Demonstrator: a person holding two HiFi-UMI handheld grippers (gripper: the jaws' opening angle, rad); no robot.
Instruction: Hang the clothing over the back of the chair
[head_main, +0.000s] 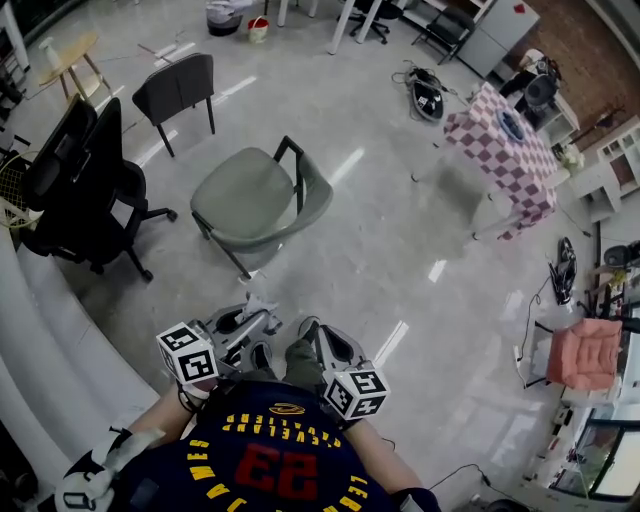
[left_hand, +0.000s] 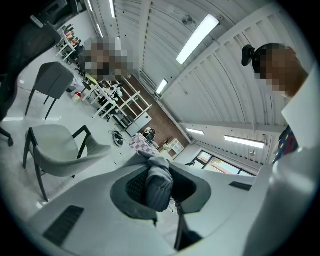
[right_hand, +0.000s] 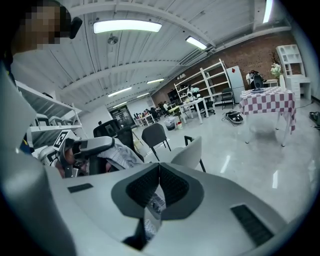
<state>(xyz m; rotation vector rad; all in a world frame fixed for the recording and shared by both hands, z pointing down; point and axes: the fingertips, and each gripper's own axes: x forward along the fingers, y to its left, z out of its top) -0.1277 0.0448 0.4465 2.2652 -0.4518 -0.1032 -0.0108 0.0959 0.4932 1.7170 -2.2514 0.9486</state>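
Both the left gripper (left_hand: 159, 174) and right gripper (right_hand: 158, 189) pinch the clothing (left_hand: 159, 196); nothing hangs on the far chair (head_main: 255, 200) yet.

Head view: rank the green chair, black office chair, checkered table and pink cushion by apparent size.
Tied first: green chair and black office chair, too alike to rank.
Then checkered table.
Smallest: pink cushion.

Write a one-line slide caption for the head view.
A garment gripped by left tongs and right tongs, grey chair ahead.

Glossy floor (head_main: 400, 250), soft cloth clothing (left_hand: 159, 187), matt smooth chair (head_main: 250, 195)
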